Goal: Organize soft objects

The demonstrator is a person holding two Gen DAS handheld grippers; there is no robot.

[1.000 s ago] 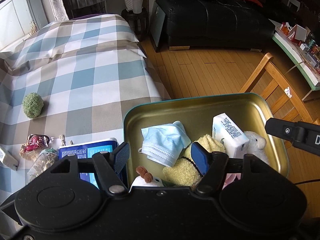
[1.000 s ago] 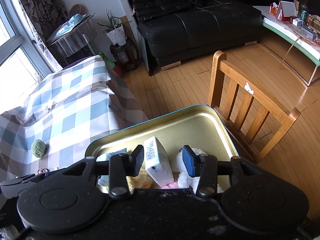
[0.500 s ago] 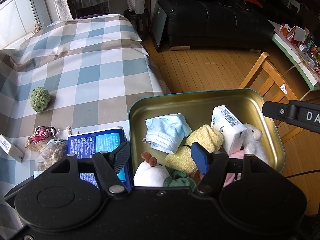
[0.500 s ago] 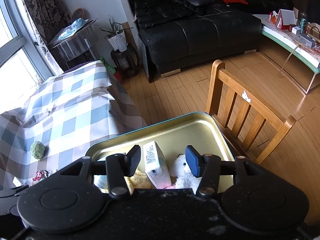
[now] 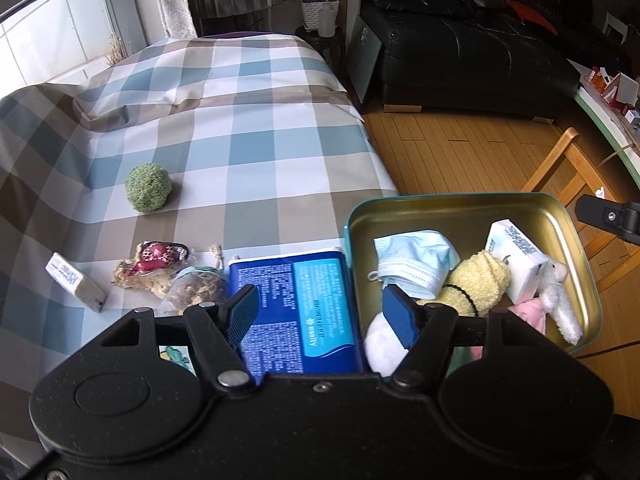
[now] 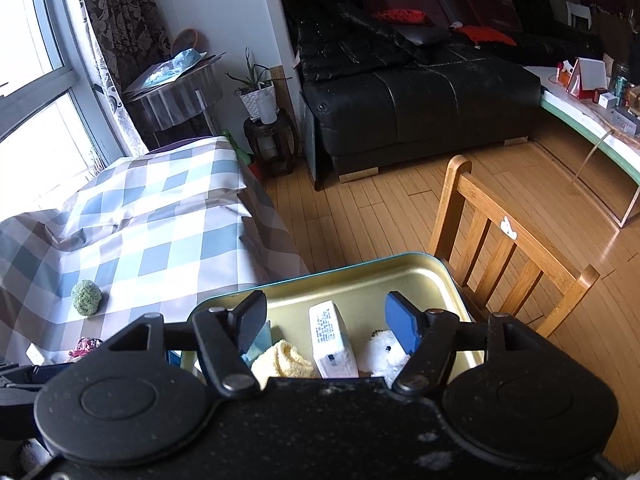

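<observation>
Over the checked surface I have both grippers hanging empty above the work, and the layout tells me most of the sorting is done. My tin sits at the near right edge of the cloth, just in front of a wooden chair, and it already carries the soft things: a blue mask, a yellow towel roll, a tissue pack leaning on end, a white plush against the right wall and a white ball at the near corner. They lie heaped, not lined up, which I judge fine for a catch-all tin. A blue pack lies flat, touching the tin's left wall. Further left a cluster of small pouches and a white bar rest on the cloth, and a green ball sits alone, well apart from the tin. I judge these are what remains to be gathered, the green ball being the clearest candidate. On my left gripper the jaws are spread wide, straddling the blue pack's right edge and the tin's rim from above, gripping nothing. On my right gripper the jaws are equally wide, framing the tissue pack from above without touching it, as far as I can tell.
</observation>
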